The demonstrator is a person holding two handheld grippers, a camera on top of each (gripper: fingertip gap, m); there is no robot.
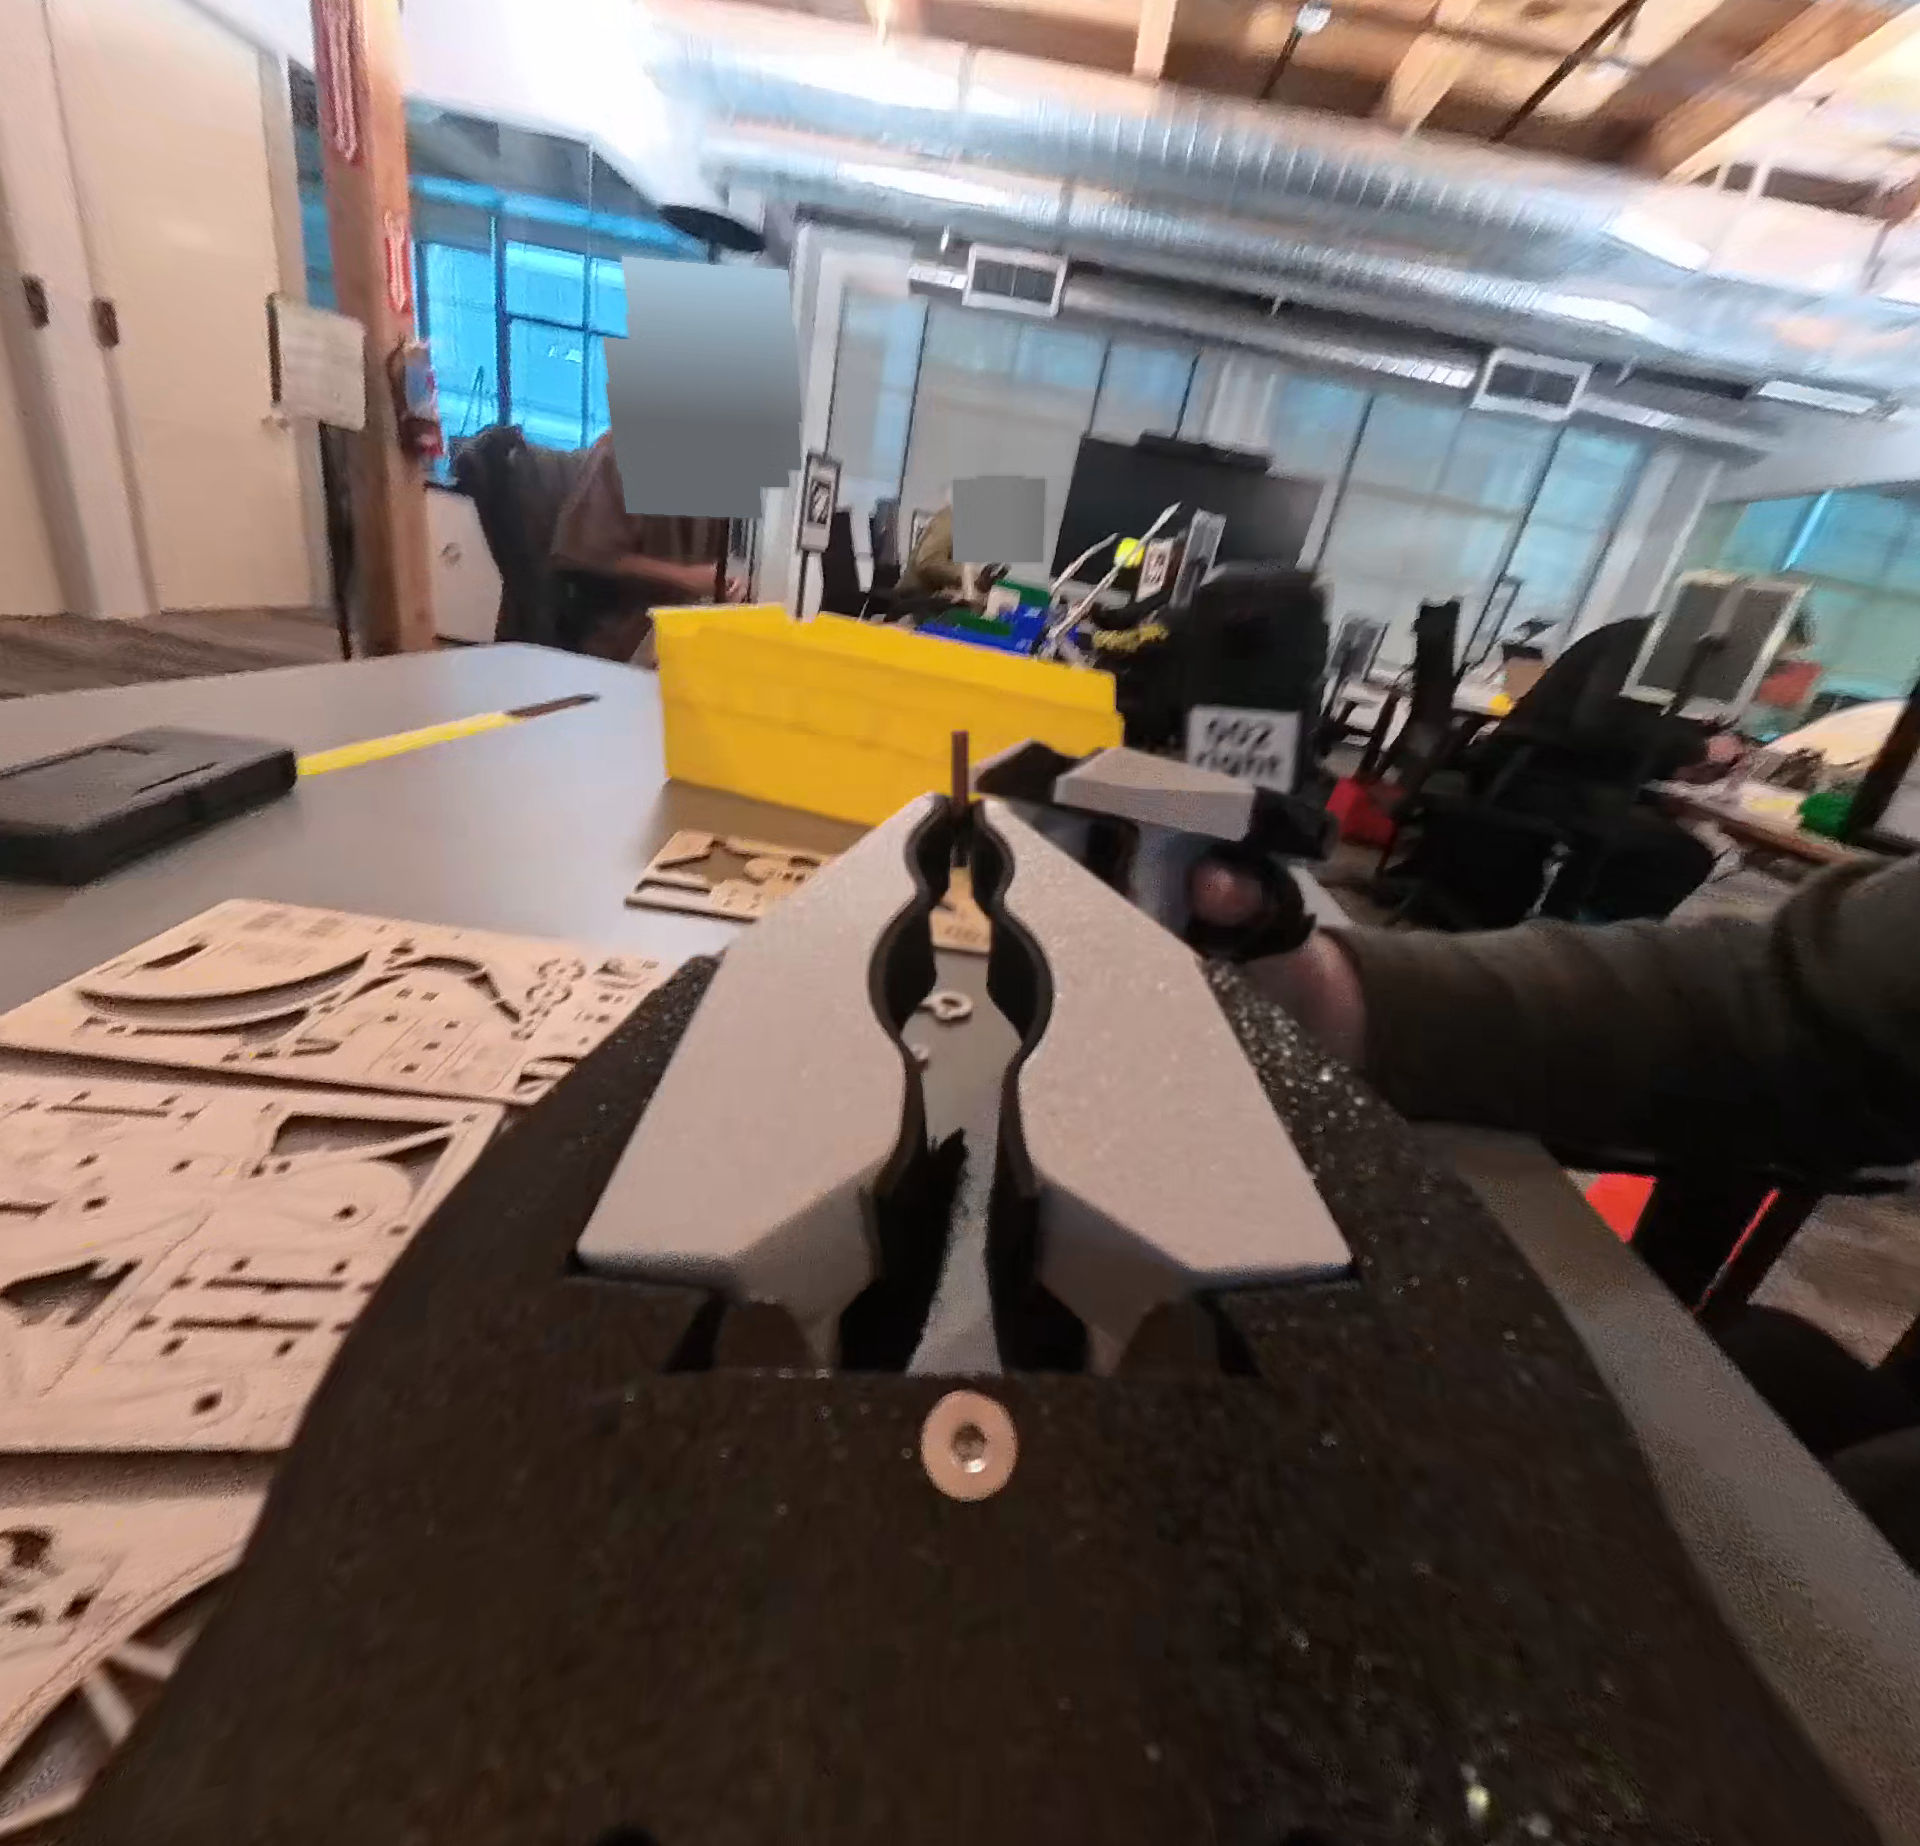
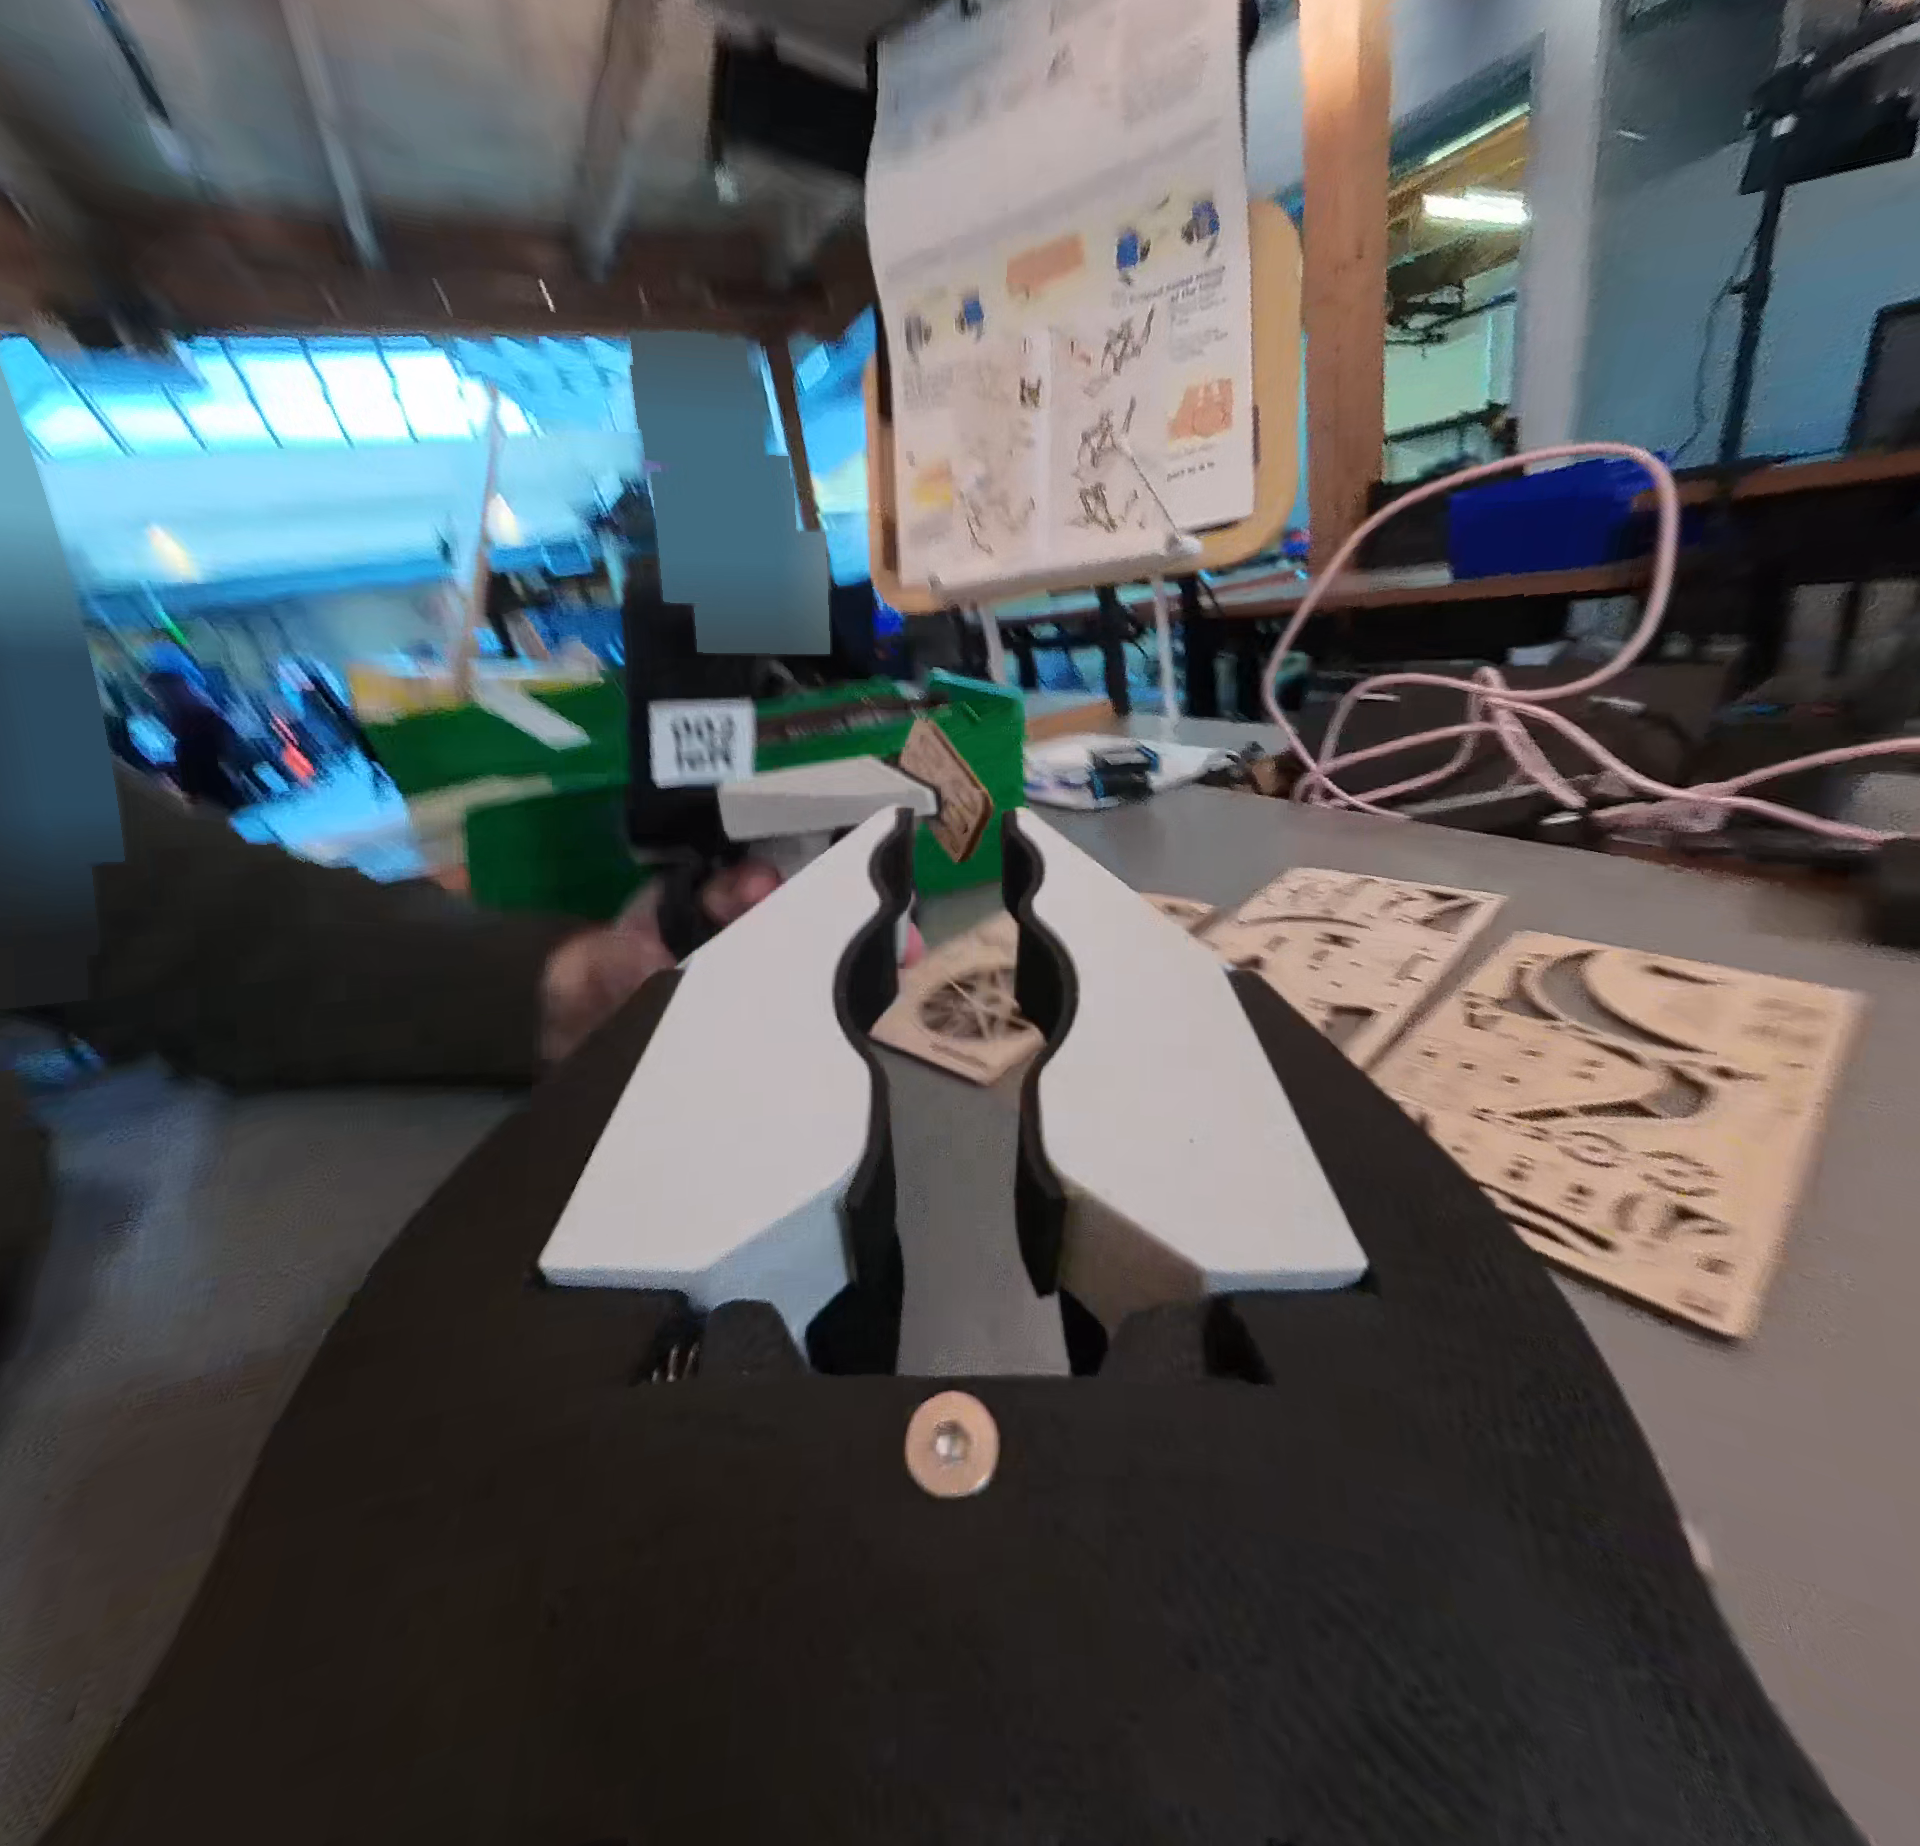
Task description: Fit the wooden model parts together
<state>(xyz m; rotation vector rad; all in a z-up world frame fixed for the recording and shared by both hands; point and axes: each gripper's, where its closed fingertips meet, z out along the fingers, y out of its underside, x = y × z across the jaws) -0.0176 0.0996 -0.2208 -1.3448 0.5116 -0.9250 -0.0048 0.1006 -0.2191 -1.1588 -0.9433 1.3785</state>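
On table: three cut-out sheets.

Yellow bin, black case, possibly pink cables.

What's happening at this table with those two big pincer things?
A person is putting together a wooden model kit, holding a handheld gripper in each hand. The left gripper is shut on a small flat wooden piece, seen edge-on in its own camera and held up above the grey table. The right gripper is open, its tips close beside that piece. Laser-cut wooden sheets lie on the table, and an instruction sheet stands behind.
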